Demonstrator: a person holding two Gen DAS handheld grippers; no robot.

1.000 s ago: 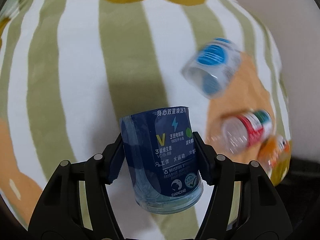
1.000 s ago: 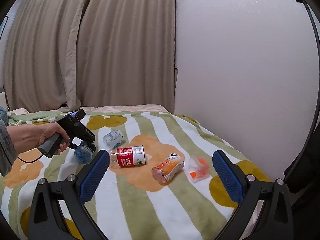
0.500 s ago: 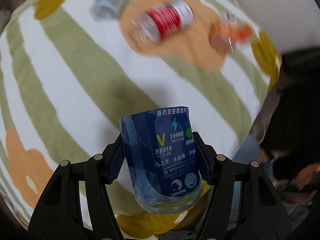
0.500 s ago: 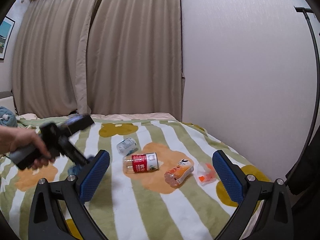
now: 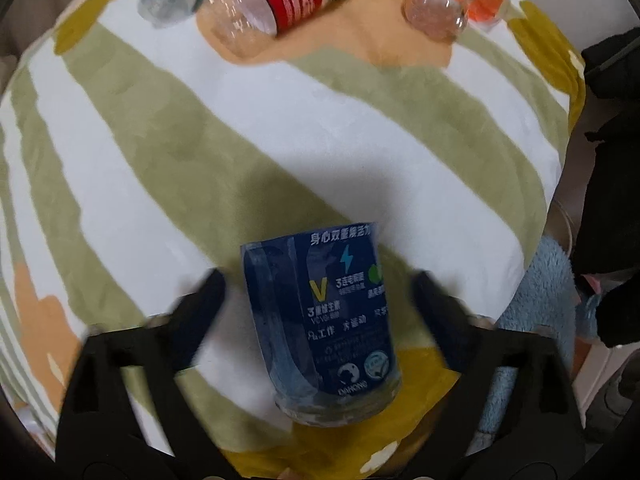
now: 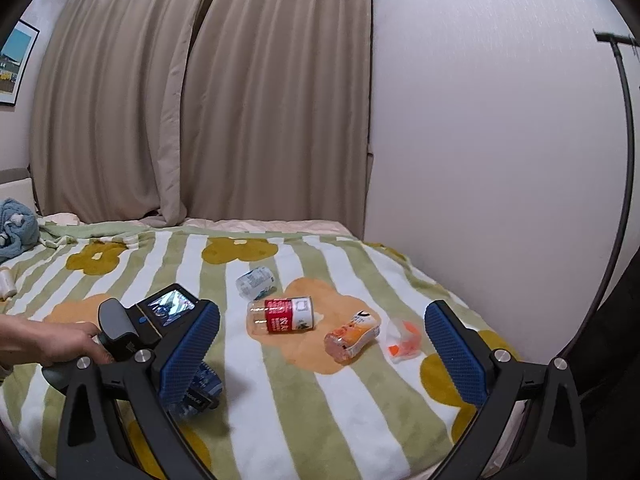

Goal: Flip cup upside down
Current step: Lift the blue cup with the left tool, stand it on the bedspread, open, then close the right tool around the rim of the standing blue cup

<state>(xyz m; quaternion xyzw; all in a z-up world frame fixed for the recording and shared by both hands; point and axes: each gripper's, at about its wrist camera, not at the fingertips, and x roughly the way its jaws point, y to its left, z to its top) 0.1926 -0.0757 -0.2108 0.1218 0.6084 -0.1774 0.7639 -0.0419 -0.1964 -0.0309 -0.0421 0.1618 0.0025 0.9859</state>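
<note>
The cup (image 5: pixel 324 320) is a clear plastic cup with a dark blue label, standing on the striped blanket (image 5: pixel 360 152) between my left gripper's fingers. My left gripper (image 5: pixel 318 300) is open, both jaws apart from the cup's sides. In the right wrist view the cup (image 6: pixel 200 390) shows partly behind my right finger, with the left gripper's body (image 6: pixel 140 328) held by a hand above it. My right gripper (image 6: pixel 322 354) is open and empty, held above the bed.
A red-labelled cup (image 6: pixel 282 315), a light blue-labelled cup (image 6: pixel 256 282), an orange cup (image 6: pixel 352 336) and a small clear orange one (image 6: pixel 402 340) lie on their sides on the blanket. A white wall (image 6: pixel 480 160) stands right, curtains (image 6: pixel 180 120) behind. The bed edge (image 5: pixel 532 264) is close by.
The left gripper has opened and let go of the cup, which now stands on the blanket. The left gripper moved down toward the near part of the bed. The right gripper barely moved.
</note>
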